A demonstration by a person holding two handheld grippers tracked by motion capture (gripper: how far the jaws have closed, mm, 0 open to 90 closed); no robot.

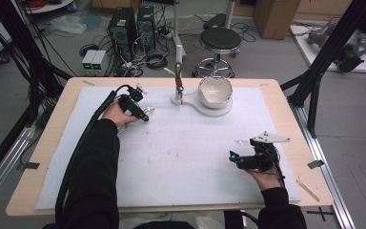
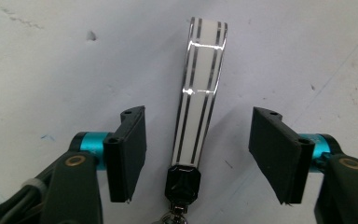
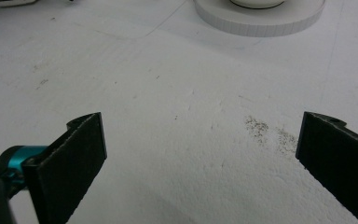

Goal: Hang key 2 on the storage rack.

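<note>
A flat white strap with thin black stripes (image 2: 204, 65) lies on the white mat, and a black clasp with a metal ring (image 2: 182, 184) sits at its near end. My left gripper (image 2: 203, 142) straddles the strap's lower half. Its pads (image 2: 130, 144) stand clear of the strap on both sides, so it is open. In the high view the left gripper (image 1: 144, 116) is at the mat's far left, pointing down and to the right. My right gripper (image 3: 200, 154) hovers open over bare mat; in the high view it (image 1: 233, 157) sits at the near right.
A white bowl (image 1: 215, 90) rests on a round white base (image 1: 219, 110) at the far middle of the mat, beside a small upright stand (image 1: 178, 78). The base's edge (image 3: 261, 21) lies ahead of the right gripper. A grey speckled smear (image 3: 265, 130) marks the mat.
</note>
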